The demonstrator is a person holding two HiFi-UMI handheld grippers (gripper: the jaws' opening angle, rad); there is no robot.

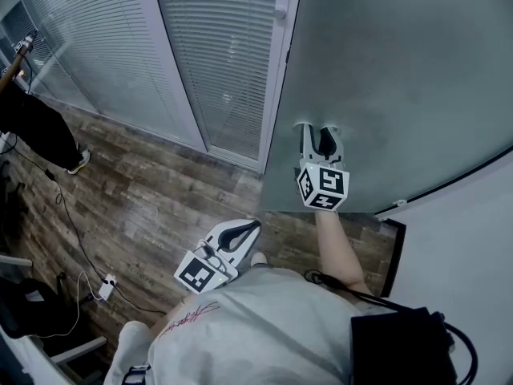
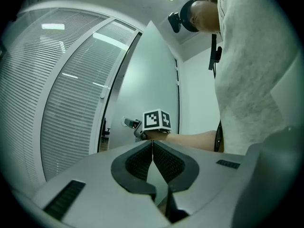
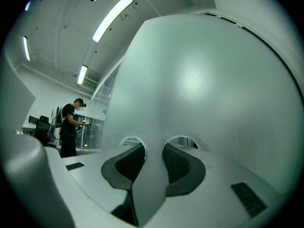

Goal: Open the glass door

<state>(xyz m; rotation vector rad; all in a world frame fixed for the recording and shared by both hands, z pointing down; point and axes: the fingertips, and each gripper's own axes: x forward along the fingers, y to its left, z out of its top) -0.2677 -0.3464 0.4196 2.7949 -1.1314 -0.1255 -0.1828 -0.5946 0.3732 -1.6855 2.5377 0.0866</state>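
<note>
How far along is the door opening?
Done: the glass door looks swung off its frame, with a dark gap showing at its edge. In hand: the right gripper, jaws apart, has its tips against the glass, seemingly pushing. The left gripper is shut and idle. Left: swing the door fully open.

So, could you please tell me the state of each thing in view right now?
Door: ajar, a dark gap along its edge.
Right gripper: jaws open, tips against the door, nothing between them.
Left gripper: jaws shut, empty, away from the door.
Blinds: slats closed.
Ceiling lights: on.
</note>
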